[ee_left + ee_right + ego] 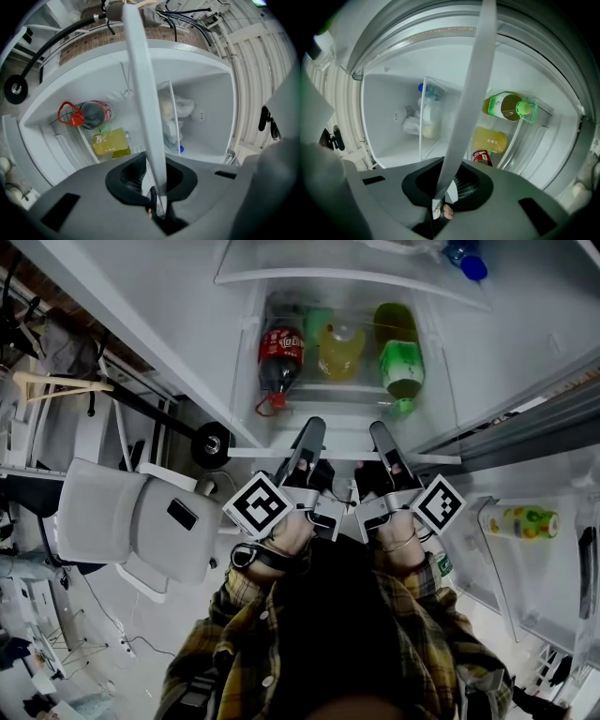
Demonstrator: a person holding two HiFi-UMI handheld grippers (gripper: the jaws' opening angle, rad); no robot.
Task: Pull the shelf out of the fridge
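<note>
The fridge shelf shows as a white front edge [342,450] running across the open fridge. My left gripper [314,426] and right gripper [378,431] reach in side by side, and each is shut on that edge. In the left gripper view the shelf edge [143,93] runs as a long white strip down into the jaws of the left gripper [158,177]. The right gripper view has the same strip [473,89] ending between the jaws of the right gripper [446,182]. Behind the edge lie a cola bottle [279,362], a yellow bottle [342,351] and a green bottle [401,362].
The open fridge door at right carries a bottle [520,521] in its rack. A blue-capped bottle [466,259] sits higher up. A grey chair [131,521] stands to the left of the fridge. A clear bin [171,117] with bagged items sits deep inside.
</note>
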